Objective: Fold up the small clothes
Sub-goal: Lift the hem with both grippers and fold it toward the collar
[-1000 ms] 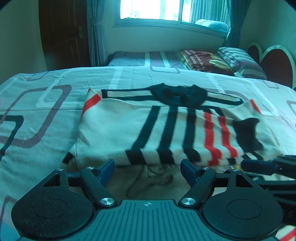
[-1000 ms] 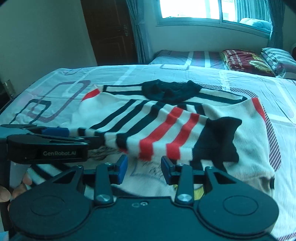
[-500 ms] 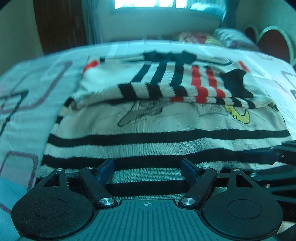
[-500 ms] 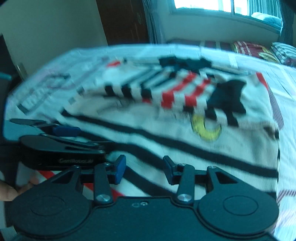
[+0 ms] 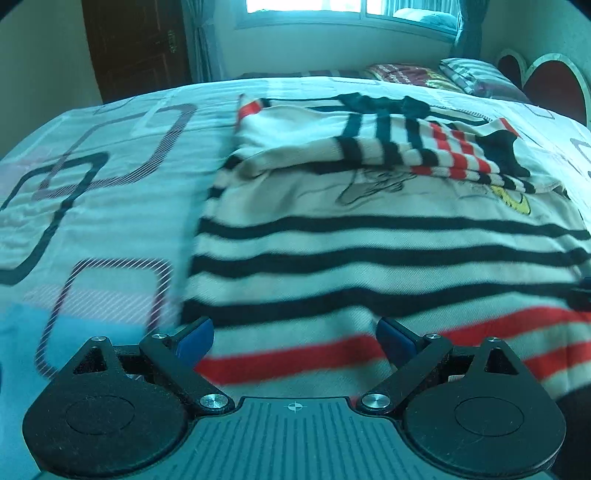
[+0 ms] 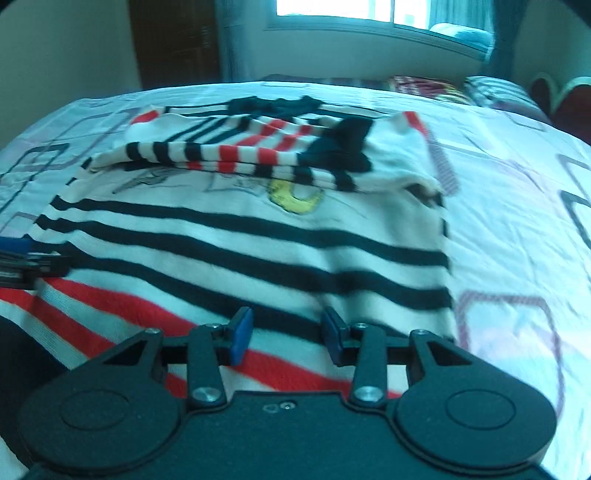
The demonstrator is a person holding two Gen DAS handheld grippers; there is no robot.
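Observation:
A small cream sweater [image 5: 369,236] with black and red stripes lies flat on the bed, both sleeves folded across its chest [image 5: 424,151]. It also shows in the right wrist view [image 6: 258,236]. My left gripper [image 5: 295,341] is open and empty over the sweater's bottom left hem. My right gripper [image 6: 286,334] is open and empty over the bottom hem, nearer its right side. The left gripper's tip [image 6: 22,254] shows at the left edge of the right wrist view.
The bedspread [image 5: 92,206] is pale with rounded rectangle patterns. Pillows [image 5: 472,74] lie at the far end by a headboard [image 5: 546,81]. A window [image 5: 332,5] and a dark door [image 5: 136,44] are behind the bed.
Both grippers have drawn back from the folded sleeves toward the sweater's bottom hem. More of the striped lower body and red stripes now fills the view. Both stay open.

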